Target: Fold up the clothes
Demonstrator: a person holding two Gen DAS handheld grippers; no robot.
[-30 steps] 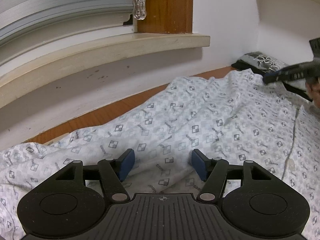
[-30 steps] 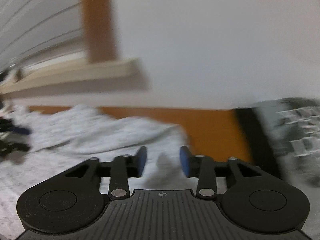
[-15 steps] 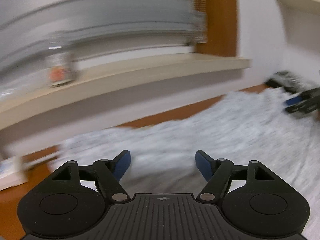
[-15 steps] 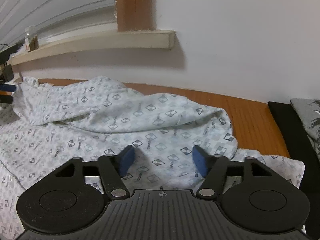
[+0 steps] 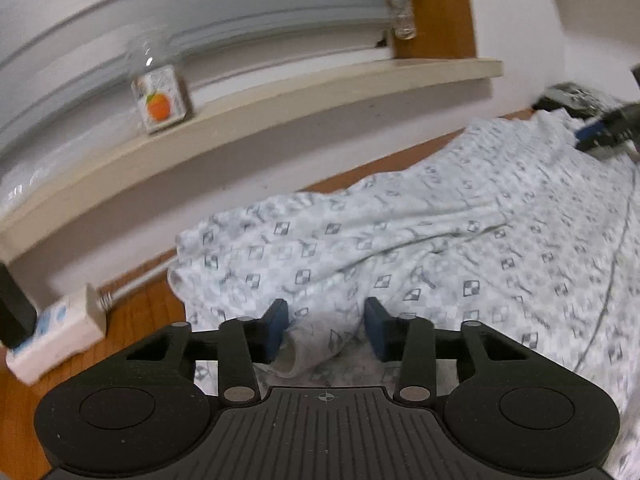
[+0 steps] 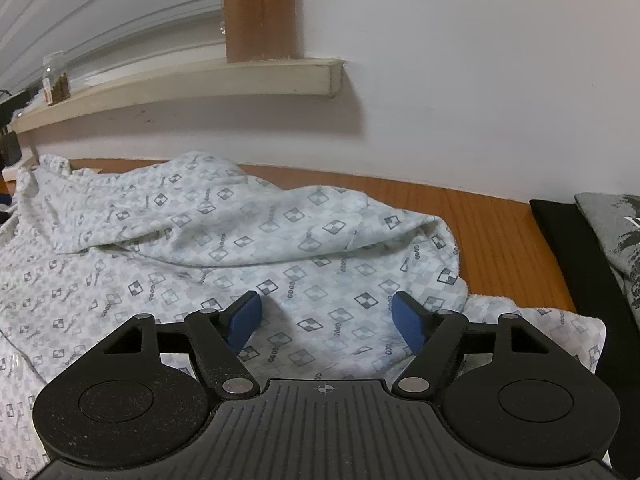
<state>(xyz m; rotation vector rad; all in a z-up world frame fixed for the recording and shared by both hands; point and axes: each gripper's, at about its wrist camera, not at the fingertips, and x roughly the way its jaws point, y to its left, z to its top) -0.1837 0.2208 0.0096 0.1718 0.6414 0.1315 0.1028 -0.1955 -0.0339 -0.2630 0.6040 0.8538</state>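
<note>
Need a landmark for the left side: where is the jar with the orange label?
In the left wrist view, the jar stands upper left on the window sill, against the blinds, above the shirt's left end.

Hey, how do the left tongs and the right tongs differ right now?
The left tongs are closing, with a sleeve cuff between their pads; the right tongs are opening over spread fabric, gripping nothing. The left tongs' gap is narrower than the right tongs' gap. Both have blue pads and point down at the same patterned shirt.
</note>
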